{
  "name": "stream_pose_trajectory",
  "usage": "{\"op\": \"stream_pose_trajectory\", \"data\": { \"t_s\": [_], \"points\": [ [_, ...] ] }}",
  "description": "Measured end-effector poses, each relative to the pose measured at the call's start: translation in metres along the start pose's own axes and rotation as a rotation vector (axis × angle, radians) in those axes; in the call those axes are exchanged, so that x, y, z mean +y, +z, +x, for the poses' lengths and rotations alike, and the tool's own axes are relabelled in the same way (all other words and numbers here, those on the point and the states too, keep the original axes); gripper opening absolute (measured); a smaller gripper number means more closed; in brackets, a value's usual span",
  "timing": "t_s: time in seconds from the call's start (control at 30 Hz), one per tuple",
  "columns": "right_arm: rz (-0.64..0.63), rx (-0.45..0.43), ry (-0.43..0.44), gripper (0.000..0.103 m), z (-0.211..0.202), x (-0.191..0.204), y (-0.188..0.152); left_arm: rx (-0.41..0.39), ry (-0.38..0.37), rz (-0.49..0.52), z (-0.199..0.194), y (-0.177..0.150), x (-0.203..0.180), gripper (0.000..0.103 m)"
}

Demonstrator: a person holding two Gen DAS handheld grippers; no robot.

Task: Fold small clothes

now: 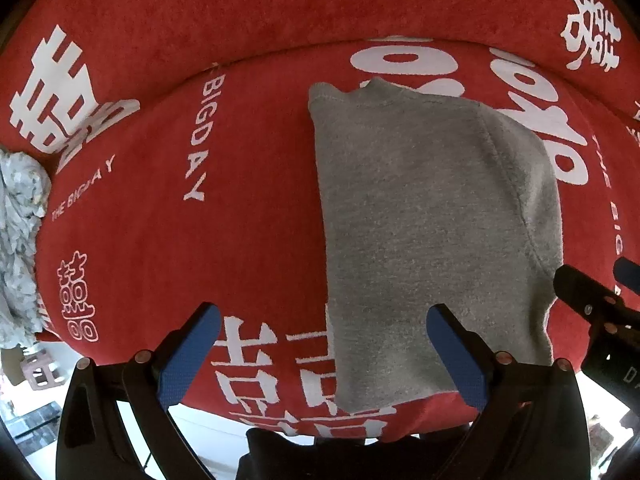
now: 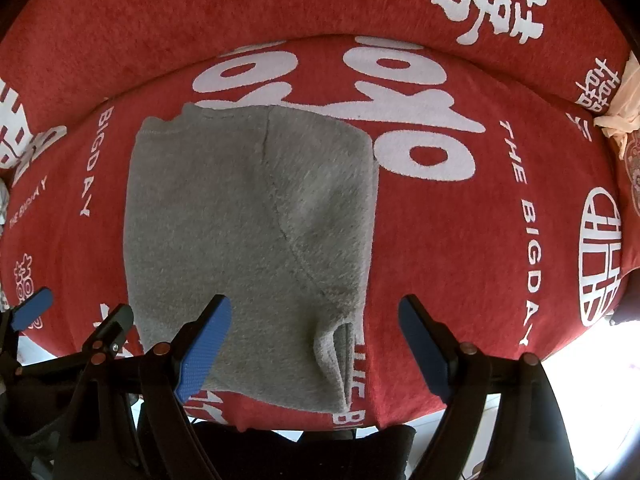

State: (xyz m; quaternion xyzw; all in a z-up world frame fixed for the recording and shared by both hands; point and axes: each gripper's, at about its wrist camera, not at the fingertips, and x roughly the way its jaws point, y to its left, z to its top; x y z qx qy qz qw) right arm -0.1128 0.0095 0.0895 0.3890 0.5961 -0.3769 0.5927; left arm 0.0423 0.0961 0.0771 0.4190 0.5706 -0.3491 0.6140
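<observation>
A grey fleece garment [image 1: 424,216] lies folded into a tall rectangle on the red cushion [image 1: 200,240]; it also shows in the right wrist view [image 2: 248,232], with a sleeve fold sticking out at its near right corner. My left gripper [image 1: 324,354] is open and empty, hovering over the garment's near left edge. My right gripper [image 2: 314,342] is open and empty, above the garment's near right corner. The right gripper's finger shows at the right of the left wrist view [image 1: 588,300]; the left gripper's finger shows at the left of the right wrist view [image 2: 32,314].
The red cushion with white lettering has a raised back cushion [image 1: 280,12] behind it. A crumpled pale patterned cloth [image 1: 18,240] lies at the left edge. A peach cloth [image 2: 622,108] lies at the far right. The cushion's front edge [image 2: 400,412] drops to the floor.
</observation>
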Motion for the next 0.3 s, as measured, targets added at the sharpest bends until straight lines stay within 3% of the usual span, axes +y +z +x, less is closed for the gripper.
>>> {"op": "stream_pose_trajectory", "data": {
  "t_s": [0.3],
  "points": [
    [0.008,0.005,-0.001,0.088,0.0031,0.0013,-0.0013,-0.004,-0.003,0.025,-0.0004,-0.0012,-0.0025,0.103]
  ]
}}
